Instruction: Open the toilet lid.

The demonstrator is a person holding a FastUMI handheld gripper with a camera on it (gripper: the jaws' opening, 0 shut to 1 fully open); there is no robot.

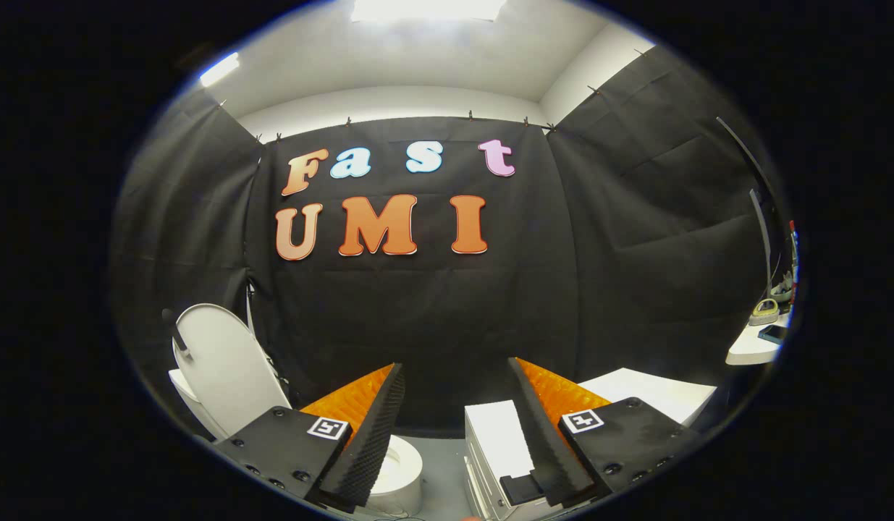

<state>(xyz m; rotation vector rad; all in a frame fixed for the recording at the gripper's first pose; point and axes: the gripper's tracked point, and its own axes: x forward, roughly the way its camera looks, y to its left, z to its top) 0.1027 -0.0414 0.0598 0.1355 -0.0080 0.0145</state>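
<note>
A white toilet stands low to the left of my fingers. Its lid [222,369] is raised upright, leaning back toward the black cloth wall. Part of the white bowl and seat [399,470] shows behind my left finger. My gripper [454,376] is open, its two orange-and-black fingers spread wide with nothing between them. The left finger [367,427] partly hides the bowl; the lid sits beyond and left of it, apart from it.
A white drawer cabinet [494,449] stands just behind my right finger, with a white surface [656,394] beyond it. Farther right, a white table [754,347] carries a phone and small items. Black cloth walls close the booth on three sides.
</note>
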